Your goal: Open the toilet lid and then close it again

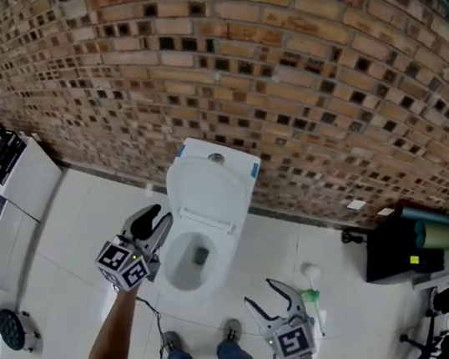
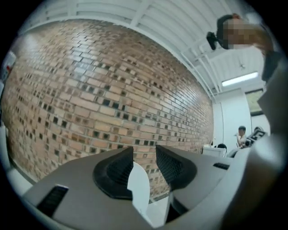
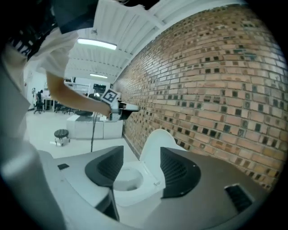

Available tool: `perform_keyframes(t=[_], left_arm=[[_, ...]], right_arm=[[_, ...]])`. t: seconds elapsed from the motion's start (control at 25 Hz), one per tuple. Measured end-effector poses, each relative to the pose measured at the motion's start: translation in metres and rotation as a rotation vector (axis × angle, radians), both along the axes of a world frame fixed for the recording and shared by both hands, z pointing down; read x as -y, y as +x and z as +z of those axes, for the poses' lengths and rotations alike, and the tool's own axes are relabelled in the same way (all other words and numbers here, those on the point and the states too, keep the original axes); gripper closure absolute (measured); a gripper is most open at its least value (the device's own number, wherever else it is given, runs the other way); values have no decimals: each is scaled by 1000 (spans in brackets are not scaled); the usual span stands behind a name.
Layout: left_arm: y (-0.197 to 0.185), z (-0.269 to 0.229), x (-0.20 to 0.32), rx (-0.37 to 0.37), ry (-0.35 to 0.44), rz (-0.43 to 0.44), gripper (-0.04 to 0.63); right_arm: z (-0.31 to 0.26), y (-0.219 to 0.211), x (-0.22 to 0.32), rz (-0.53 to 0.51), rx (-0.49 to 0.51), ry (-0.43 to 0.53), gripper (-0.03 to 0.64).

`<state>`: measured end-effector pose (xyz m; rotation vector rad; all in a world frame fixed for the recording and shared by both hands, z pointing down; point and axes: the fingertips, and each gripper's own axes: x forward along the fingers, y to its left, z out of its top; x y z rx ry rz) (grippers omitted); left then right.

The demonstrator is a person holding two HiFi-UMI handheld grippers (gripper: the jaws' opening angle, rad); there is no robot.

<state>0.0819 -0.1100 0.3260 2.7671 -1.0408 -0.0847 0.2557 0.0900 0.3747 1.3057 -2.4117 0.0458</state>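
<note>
The white toilet point(image 1: 194, 263) stands against the brick wall with its lid point(image 1: 210, 187) raised upright and leaning on the tank, so the bowl is uncovered. My left gripper point(image 1: 156, 221) hangs open just left of the bowl, near the lid's left edge. In the left gripper view, a strip of the white lid point(image 2: 139, 188) shows in the gap between the left gripper's point(image 2: 144, 157) parted pads, which do not press on it. My right gripper point(image 1: 258, 293) is open and empty, out in front and to the right of the bowl. The right gripper point(image 3: 141, 155) looks at the toilet point(image 3: 130, 179) and raised lid point(image 3: 155, 143).
The brick wall point(image 1: 242, 67) runs behind the toilet. A white cabinet point(image 1: 25, 185) stands at the left and a black box point(image 1: 399, 249) at the right. A green-topped bottle point(image 1: 310, 296) sits on the floor near my right gripper. The person's shoes point(image 1: 232, 330) are below the bowl.
</note>
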Motion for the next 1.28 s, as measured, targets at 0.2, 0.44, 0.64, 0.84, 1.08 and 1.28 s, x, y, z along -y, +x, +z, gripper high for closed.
perform_keyframes(t=[0.2, 0.44, 0.64, 0.84, 1.08, 1.28], left_arm=[[-51, -36, -94, 154, 107, 43, 443], [-74, -52, -178, 210, 157, 152, 443], [-83, -53, -211, 169, 132, 219, 443], [-93, -59, -218, 163, 166, 237, 443], [-103, -60, -225, 163, 182, 248, 443], [-103, -58, -227, 173, 168, 246, 443]], right_arm=[[-44, -50, 6, 20, 176, -14, 351], [-75, -126, -2, -82, 212, 3, 351], [-76, -180, -18, -142, 204, -7, 351], [-74, -207, -29, -163, 194, -10, 351], [-78, -214, -34, -136, 190, 13, 351], [-82, -208, -35, -119, 188, 24, 351]])
